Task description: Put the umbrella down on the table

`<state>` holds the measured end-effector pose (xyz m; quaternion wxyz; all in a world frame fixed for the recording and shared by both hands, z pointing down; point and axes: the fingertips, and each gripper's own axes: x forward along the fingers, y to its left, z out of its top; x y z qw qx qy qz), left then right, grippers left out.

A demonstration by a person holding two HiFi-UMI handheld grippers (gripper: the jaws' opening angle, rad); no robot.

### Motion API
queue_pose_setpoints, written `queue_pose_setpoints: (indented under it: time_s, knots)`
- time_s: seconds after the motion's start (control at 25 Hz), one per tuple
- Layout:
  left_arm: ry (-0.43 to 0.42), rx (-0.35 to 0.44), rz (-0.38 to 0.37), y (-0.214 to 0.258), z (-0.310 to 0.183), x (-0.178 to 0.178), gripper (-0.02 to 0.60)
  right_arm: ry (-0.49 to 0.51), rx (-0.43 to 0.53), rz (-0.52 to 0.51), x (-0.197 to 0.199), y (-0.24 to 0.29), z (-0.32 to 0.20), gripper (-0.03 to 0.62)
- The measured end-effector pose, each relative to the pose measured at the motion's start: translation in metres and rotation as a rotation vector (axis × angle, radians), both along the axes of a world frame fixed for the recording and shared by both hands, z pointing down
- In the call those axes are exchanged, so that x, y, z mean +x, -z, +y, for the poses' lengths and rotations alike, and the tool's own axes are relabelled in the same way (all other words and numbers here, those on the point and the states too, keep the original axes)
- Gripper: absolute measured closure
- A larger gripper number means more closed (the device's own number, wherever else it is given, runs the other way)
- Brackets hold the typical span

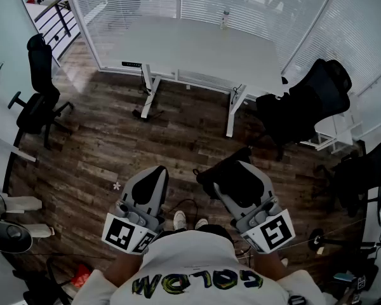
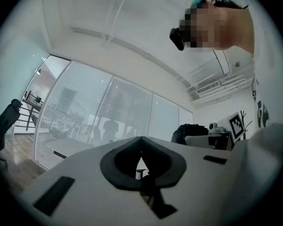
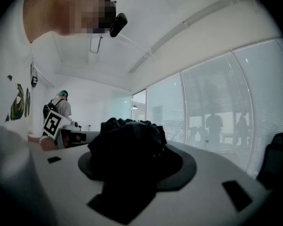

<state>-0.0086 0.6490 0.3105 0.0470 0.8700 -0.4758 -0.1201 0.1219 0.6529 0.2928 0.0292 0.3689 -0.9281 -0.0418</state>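
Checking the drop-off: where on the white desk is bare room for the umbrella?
Nearly the whole desk is bare, from its left end to the right corner by the black chair. Only a small bottle stands at the far edge.

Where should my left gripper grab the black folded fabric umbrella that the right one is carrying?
Probably the end of the black folded fabric umbrella that juts out left of the right gripper, approached from the left. The right gripper is clamped on the bunched fabric, so that end is bare, and it lies nearest the shut, empty left gripper.
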Motion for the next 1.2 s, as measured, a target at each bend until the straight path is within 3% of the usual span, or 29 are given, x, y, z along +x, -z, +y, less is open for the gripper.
queue_pose_setpoints:
  time_s: [0.64, 0.88, 1.2]
  knots:
    - [0.002, -0.019, -0.009, -0.014, -0.041, -0.016, 0.571, 0.013, -0.012, -0.019, -0.019, -0.007, -0.044, 0.352]
    - [0.012, -0.019, -0.02, -0.015, -0.088, -0.009, 0.571, 0.019, -0.005, -0.031, -0.01, -0.008, -0.092, 0.352]
    - [0.021, -0.012, -0.037, -0.006, -0.178, 0.027, 0.571, 0.029, -0.002, -0.047, 0.025, -0.003, -0.183, 0.352]
